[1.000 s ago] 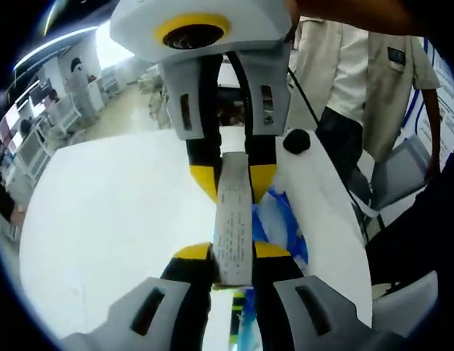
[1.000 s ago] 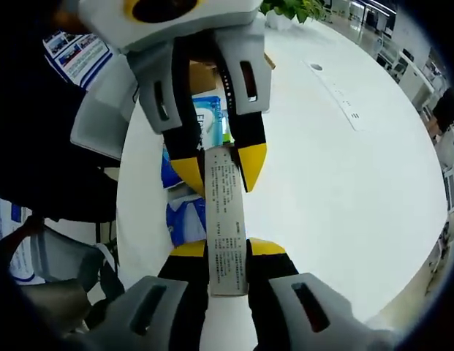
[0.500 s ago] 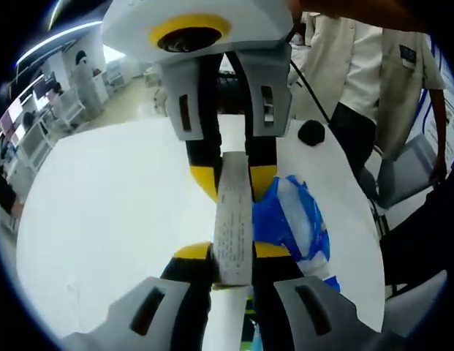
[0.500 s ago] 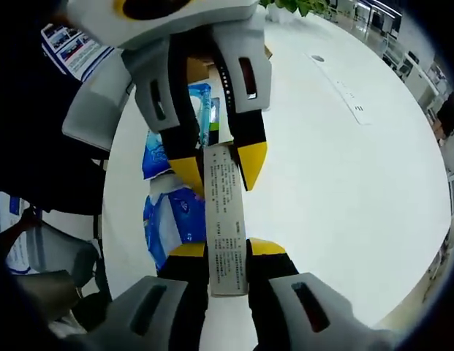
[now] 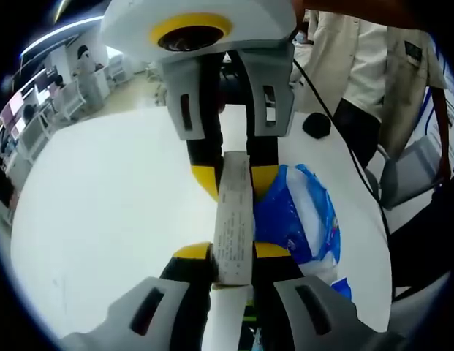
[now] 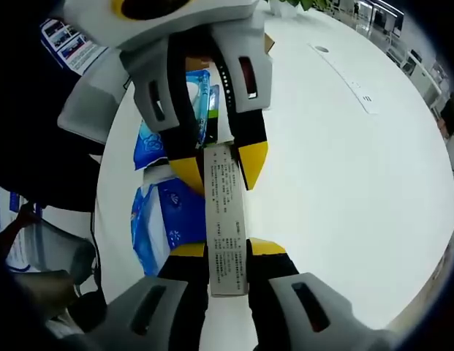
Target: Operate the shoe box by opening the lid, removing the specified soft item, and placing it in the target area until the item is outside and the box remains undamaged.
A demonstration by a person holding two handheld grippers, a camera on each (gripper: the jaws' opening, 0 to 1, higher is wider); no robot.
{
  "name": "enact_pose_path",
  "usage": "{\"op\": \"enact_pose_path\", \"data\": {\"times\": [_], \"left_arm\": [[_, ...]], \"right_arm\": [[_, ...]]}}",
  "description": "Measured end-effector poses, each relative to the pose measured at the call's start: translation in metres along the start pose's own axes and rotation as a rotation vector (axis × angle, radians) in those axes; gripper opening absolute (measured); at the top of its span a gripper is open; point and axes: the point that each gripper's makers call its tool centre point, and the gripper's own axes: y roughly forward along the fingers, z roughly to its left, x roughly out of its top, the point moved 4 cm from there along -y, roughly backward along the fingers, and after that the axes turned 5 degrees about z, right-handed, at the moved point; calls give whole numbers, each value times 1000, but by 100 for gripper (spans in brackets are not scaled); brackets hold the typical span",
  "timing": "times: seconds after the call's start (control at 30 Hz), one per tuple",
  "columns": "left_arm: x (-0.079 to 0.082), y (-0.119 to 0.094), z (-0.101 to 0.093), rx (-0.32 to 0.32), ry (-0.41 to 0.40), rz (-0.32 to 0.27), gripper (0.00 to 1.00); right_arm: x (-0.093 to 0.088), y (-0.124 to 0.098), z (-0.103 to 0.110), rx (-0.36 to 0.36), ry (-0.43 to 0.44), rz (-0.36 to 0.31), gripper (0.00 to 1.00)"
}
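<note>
Left hand-held gripper [image 5: 234, 252] is clamped on one end of a narrow white printed strip [image 5: 234, 219], likely a box flap or label; can't tell which. Right hand-held gripper [image 6: 227, 252] is clamped on the opposite end of that strip [image 6: 225, 219]. In the left gripper view the right one comes in from the far side, jaws pinching the strip's far end; the right gripper view shows the mirror case. Holding from both ends looks meant to keep the piece level and taut above the white desk [image 5: 110, 197], so it doesn't bend or tear.

The soft item, a blue-and-white plastic pack [image 5: 296, 219], lies on the desk just right of the strip in the left gripper view, partly under it. In the right gripper view blue packs [image 6: 164, 219] sit left of the strip, another farther off. A shoe box isn't clearly made out.

Around: black round object [image 5: 316, 126] near the far desk edge, a person in a light shirt [image 5: 358, 66] standing beyond it, grey chair [image 5: 413, 164] at right. Nothing blocks the strip; the packs crowd the desk below it.
</note>
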Motion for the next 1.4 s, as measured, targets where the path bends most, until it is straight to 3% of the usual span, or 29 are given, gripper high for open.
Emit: {"op": "enact_pose_path", "data": {"times": [0.83, 1.1, 1.4], "left_arm": [[-5, 8, 3, 17, -10, 9, 20], [-5, 2, 2, 22, -19, 6, 24], [6, -22, -6, 35, -3, -32, 26]], "right_arm": [[-3, 11, 0, -16, -15, -9, 19], [3, 2, 5, -18, -7, -17, 19], [10, -22, 9, -51, -3, -26, 21]]}}
